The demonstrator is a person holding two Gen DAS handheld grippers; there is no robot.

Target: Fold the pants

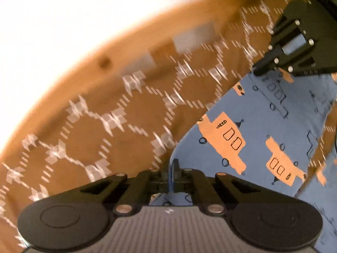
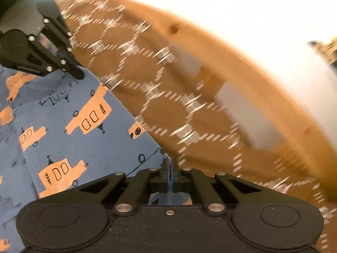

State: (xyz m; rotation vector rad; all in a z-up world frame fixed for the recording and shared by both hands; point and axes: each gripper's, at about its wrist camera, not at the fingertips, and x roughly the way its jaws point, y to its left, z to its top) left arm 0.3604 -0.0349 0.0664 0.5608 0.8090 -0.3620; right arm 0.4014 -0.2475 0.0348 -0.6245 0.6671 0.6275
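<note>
Blue pants [image 1: 259, 130] printed with orange trucks lie on a brown patterned cloth. In the left wrist view my left gripper [image 1: 173, 164] is shut, its fingertips pinching the pants' curved edge where blue meets brown. My right gripper [image 1: 258, 70] shows at the upper right, its tips down on the far end of the same edge. In the right wrist view the pants [image 2: 69, 113] fill the left side. There my right gripper [image 2: 170, 162] is shut on the pants' edge, and my left gripper [image 2: 79, 74] grips that edge at the upper left.
The brown cloth [image 1: 105, 130] with a white diamond pattern spreads under and beyond the pants, also as brown cloth [image 2: 189, 88]. Past its far edge lies a bright white surface [image 1: 84, 21]. Pale rectangular patches [image 2: 246, 116] sit on the cloth. Both views are motion-blurred.
</note>
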